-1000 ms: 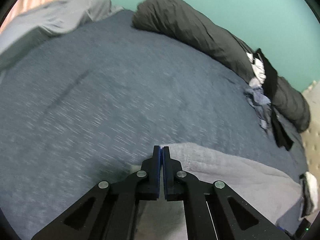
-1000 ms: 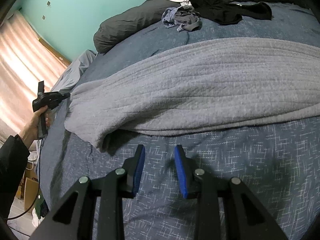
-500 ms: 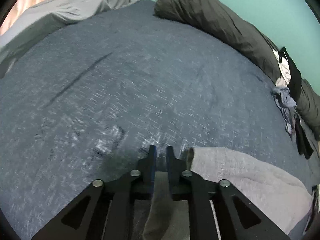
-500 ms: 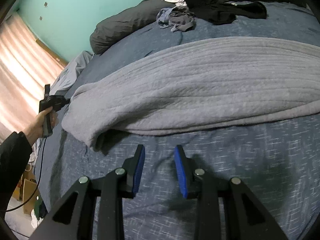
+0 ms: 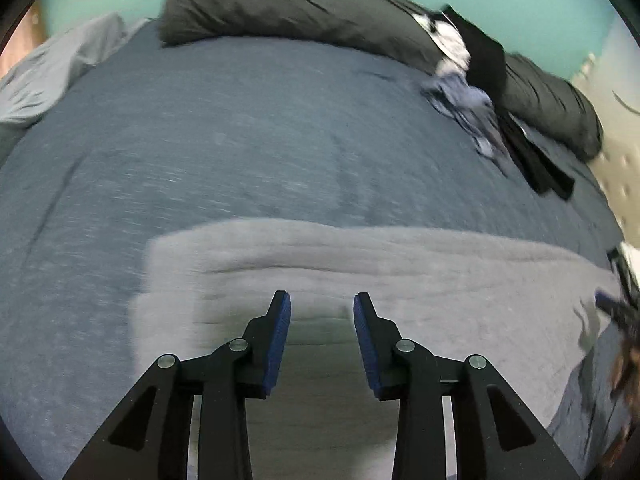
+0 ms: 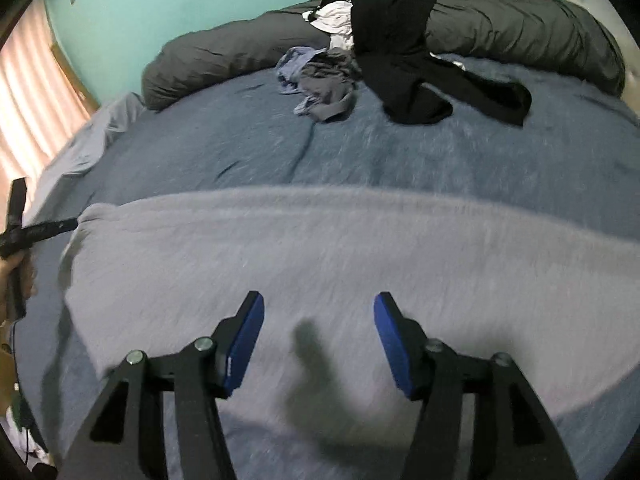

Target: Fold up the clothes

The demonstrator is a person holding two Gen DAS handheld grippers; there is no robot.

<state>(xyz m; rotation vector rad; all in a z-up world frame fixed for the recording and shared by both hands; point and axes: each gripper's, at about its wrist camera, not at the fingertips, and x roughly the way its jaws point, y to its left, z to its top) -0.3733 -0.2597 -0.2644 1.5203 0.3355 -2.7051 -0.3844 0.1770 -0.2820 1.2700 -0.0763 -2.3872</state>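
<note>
A grey knitted garment (image 5: pixel 360 264) lies folded into a long band across a blue bedspread (image 5: pixel 240 128), both views blurred. Only the right wrist view shows the person's hand (image 6: pixel 18 276) at 9 o'clock, gripping the handle of the left gripper (image 5: pixel 322 304), whose black nose reaches the garment's left end (whether it touches cannot be told). Only the left wrist view shows a pale tufted headboard (image 5: pixel 612 152) at 3 o'clock.

The left gripper's jaws are parting, blue pads a modest gap apart; nothing is between them and the garment lies under and just beyond the tips, stretching off toward 3 o'clock. The right gripper (image 6: pixel 319 308) hovers over the garment's middle, its jaws also widening and standing further apart, holding nothing; its shadow falls on the knit at 6 o'clock.

At 12 o'clock in the right view, well apart from both grippers, a black garment (image 6: pixel 408 60) and a crumpled blue-grey garment (image 6: pixel 320 76) lie against a rolled dark duvet (image 6: pixel 520 28) under a teal wall (image 6: pixel 160 0).
</note>
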